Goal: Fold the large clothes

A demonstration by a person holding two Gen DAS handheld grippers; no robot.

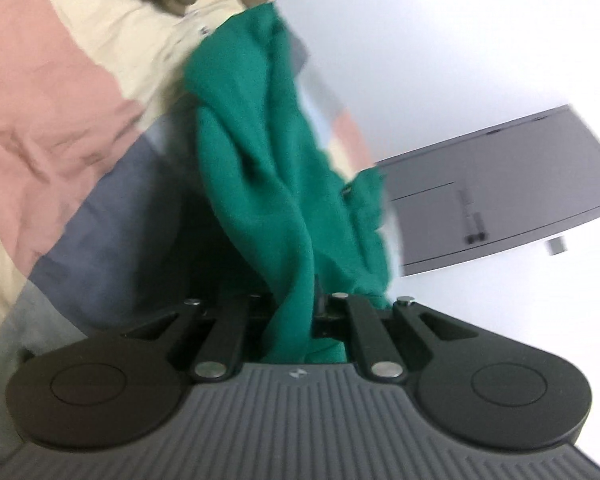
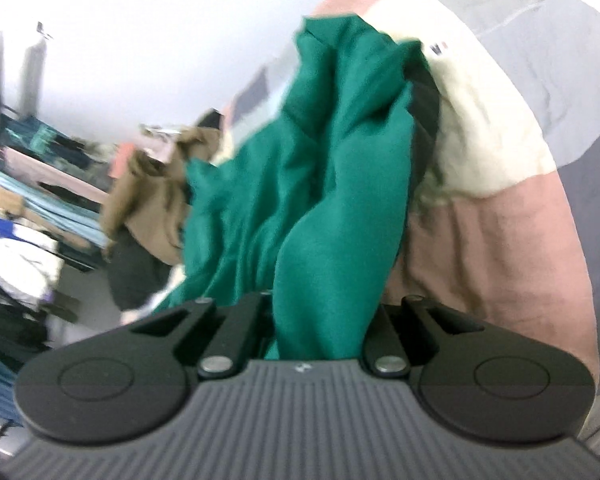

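Observation:
A green garment (image 1: 268,168) hangs bunched above the bed, running from the far end down into my left gripper (image 1: 294,312), whose jaws are shut on a fold of it; the cloth covers the fingertips. In the right wrist view the same green garment (image 2: 320,208) rises in thick folds out of my right gripper (image 2: 320,320), also shut on it, with its fingertips buried in the cloth. Both pictures are blurred.
Under the garment lies a bedspread in pink (image 1: 40,112), cream and grey-blue blocks (image 2: 500,232). A brown garment (image 2: 152,200) lies beyond, with racks of hanging clothes (image 2: 28,200) at left. A grey cabinet (image 1: 520,184) stands by a white wall.

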